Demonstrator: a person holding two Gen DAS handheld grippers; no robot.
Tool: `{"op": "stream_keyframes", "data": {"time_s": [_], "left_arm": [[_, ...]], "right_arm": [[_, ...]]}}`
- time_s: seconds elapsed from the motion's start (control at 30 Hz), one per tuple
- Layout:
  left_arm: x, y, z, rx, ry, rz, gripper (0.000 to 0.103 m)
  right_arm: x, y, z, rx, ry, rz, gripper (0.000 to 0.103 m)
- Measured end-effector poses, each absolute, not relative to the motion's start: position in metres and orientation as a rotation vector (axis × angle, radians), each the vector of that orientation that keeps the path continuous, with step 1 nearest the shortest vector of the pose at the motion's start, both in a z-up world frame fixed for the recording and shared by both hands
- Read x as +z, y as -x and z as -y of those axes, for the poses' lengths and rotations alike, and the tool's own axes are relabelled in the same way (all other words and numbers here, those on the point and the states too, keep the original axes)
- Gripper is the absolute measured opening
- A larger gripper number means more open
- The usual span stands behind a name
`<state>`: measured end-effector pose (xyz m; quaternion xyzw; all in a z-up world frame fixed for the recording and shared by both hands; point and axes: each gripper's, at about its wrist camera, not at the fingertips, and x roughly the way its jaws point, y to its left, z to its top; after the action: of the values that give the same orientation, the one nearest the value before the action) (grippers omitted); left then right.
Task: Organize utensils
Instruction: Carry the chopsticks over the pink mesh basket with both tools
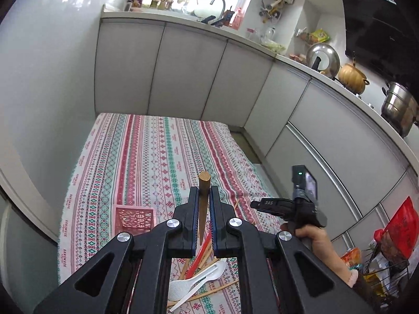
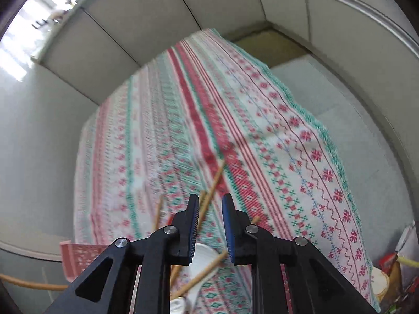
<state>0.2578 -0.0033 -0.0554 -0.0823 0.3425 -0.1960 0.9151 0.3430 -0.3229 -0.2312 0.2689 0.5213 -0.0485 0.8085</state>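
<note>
My left gripper [image 1: 203, 191] is shut on a brown wooden stick-like handle [image 1: 203, 204] that stands upright between the fingers, lifted above the table. Below it lie a white rice spoon [image 1: 193, 284], a red utensil [image 1: 200, 255] and several wooden chopsticks [image 1: 225, 287]. A pink basket [image 1: 134, 219] sits to the left on the table. My right gripper [image 2: 210, 201] is open and empty above wooden chopsticks [image 2: 212, 188] and the white spoon [image 2: 201, 264]; it also shows in the left wrist view [image 1: 255, 204]. The pink basket [image 2: 78, 259] is at lower left.
The table wears a red, green and white patterned cloth [image 1: 157, 151]. Grey cabinets [image 1: 183, 73] stand behind and to the right. Pots [image 1: 398, 107] sit on the counter. A red bag [image 1: 400, 225] and a wire rack are at the right, by the floor.
</note>
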Motion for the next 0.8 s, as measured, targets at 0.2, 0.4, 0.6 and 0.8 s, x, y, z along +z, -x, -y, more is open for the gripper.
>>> {"op": "stream_keyframes", "data": {"time_s": [0.2, 0.4, 0.6, 0.8], "left_arm": [[-0.066, -0.263, -0.004, -0.393, 0.156, -0.718, 0.008], [-0.071, -0.268, 0.0, -0.418, 0.147, -0.735, 0.008], [-0.073, -0.266, 0.008, -0.426, 0.138, -0.738, 0.008], [-0.079, -0.267, 0.002, -0.403, 0.133, -0.755, 0.008]], "right_arm": [[-0.231, -0.324, 0.336, -0.174, -0.561, -1.165, 0.024], [-0.241, -0.314, 0.339, -0.235, -0.597, -1.201, 0.056], [-0.273, -0.329, 0.324, -0.227, -0.713, -1.277, 0.027], [-0.296, -0.332, 0.316, -0.221, -0.88, -1.258, 0.009]]}}
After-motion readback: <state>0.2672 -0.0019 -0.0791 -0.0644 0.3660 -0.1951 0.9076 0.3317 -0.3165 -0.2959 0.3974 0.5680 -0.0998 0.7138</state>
